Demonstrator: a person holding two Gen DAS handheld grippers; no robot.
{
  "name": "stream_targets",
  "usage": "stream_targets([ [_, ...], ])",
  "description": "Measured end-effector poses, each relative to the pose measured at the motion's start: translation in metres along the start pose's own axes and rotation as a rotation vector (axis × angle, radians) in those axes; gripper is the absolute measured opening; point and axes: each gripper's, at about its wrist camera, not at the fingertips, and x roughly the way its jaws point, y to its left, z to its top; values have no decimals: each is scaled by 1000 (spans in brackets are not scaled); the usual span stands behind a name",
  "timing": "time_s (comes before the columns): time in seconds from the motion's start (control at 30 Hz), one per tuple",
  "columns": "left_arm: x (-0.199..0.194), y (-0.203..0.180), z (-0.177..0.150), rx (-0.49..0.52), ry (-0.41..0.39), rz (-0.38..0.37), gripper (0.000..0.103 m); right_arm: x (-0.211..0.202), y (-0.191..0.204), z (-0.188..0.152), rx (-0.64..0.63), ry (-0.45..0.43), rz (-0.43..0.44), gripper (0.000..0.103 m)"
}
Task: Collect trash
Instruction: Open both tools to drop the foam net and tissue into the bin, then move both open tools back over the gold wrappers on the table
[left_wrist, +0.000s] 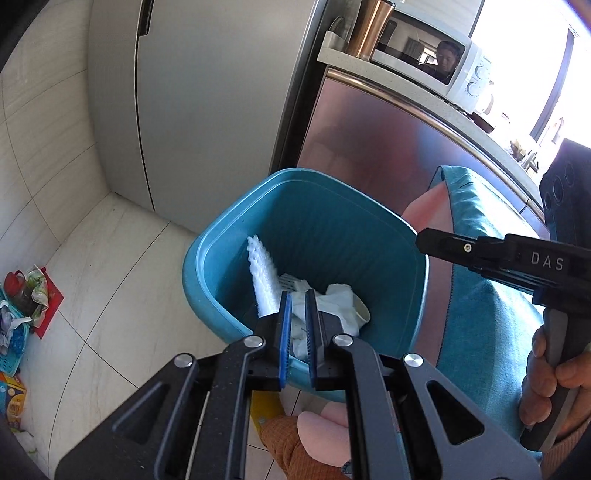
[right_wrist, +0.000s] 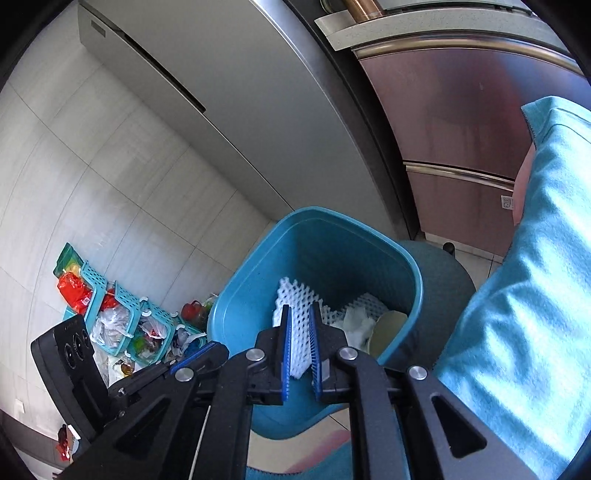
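Now | both jaws narrow, empty | foam net (right_wrist: 301, 306) in bin (right_wrist: 236, 314) beyond jaws

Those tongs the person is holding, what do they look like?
Each is a black, speckled scissor-like frame with silver round rivets and triangular cut-outs, ending in two flat fingers lined with ridged blue pads. The right tongs, seen side-on, carry white letters "DAS" and a grey pistol handle. The hand on it shows an orange ribbed cuff.
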Motion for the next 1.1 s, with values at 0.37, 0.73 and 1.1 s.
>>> stream_targets([
  [0.37,-41,-29,-7,74,-95,-118,49,-73,-1,-27,-106,-113,-14,27],
  [0.73,-68,-128,-25,266,-116,-346,68,-189,-39,-86,-88,-271,-149,41],
  [1.1,-63,-255,-56,464,-40,-522,67,-293,-107,-148,78,-426,-352,42],
])
